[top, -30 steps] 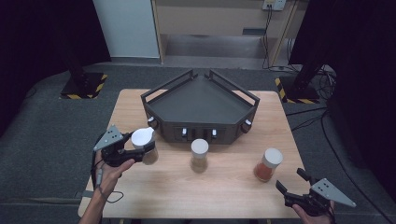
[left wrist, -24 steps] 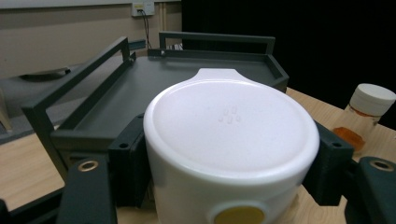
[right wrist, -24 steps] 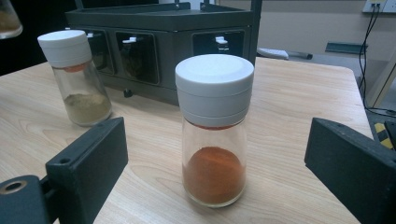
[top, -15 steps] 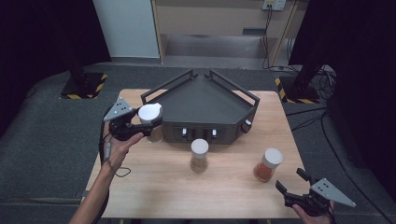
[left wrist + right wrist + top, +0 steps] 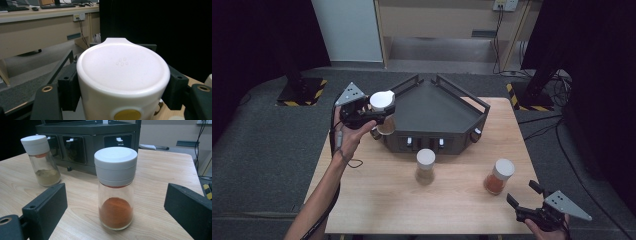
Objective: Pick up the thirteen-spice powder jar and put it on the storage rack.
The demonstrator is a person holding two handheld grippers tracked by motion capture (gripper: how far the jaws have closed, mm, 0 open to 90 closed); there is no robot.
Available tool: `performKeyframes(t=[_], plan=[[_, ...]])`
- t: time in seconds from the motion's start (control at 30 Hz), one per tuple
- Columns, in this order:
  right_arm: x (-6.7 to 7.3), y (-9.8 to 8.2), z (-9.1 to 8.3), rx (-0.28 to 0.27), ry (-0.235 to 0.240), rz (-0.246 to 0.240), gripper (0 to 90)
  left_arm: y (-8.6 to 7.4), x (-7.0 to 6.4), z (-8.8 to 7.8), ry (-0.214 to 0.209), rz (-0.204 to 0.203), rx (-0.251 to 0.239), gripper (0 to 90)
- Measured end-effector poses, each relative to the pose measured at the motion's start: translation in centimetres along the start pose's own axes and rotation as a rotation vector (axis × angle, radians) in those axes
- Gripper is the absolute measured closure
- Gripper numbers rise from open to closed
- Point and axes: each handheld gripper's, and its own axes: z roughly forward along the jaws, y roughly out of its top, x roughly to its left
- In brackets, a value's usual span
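A: High view, L side first: we've got the left gripper [image 5: 377, 117] w/ its fingers clamped on a white-capped glass spice jar [image 5: 383, 111], held up in the air at the left front corner of the dark grey wedge-shaped spice rack [image 5: 437, 107].

B: Same from the left gripper view: white cap [image 5: 122, 67] sits right between the black fingers [image 5: 68, 86], pads pressing both sides, a yellow dot low on the cap's front. So gripping, not just around it.

A: Jar upright?

B: Roughly, can't tell exact tilt. It's clear of the light wooden counter [image 5: 377, 195].

A: R side: right gripper [image 5: 519, 205] near the counter's front right corner, fingers spread, nothing btwn them. They've just been opening a bit more.

B: Right gripper view agrees: we see the glass jar of orange-red powder w/ white cap [image 5: 115, 187] standing upright ahead of the fingers [image 5: 46, 205], apart from both, no contact.

A: And the 3rd one?

B: Glass jar of tan powder w/ white cap [image 5: 425, 166] stands mid-counter, just in front of the rack; orange jar is well to its right.
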Motion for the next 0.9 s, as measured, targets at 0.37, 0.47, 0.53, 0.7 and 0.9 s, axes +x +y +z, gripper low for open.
performKeyframes(t=[0.37,0.47,0.53,0.7,0.9], plan=[[-0.2,0.0,0.1,0.005,0.01,0.017,2.8,0.3,0.3,3.2,0.041,-0.02,-0.005,29.5],[-0.2,0.0,0.2,0.007,0.013,0.017,2.3,0.0,0.6,4.0,0.05,-0.039,-0.019,29.5],[-0.2,0.0,0.2,0.005,0.016,0.023,2.1,-0.2,0.7,4.4,0.06,-0.047,-0.03,29.5],[-0.5,-0.1,0.2,0.009,0.019,0.038,2.0,-0.7,1.0,5.5,0.08,-0.071,-0.029,29.5],[-0.3,0.0,0.1,0.008,0.02,0.029,1.9,-1.1,1.5,6.8,0.109,-0.081,-0.031,29.5]])
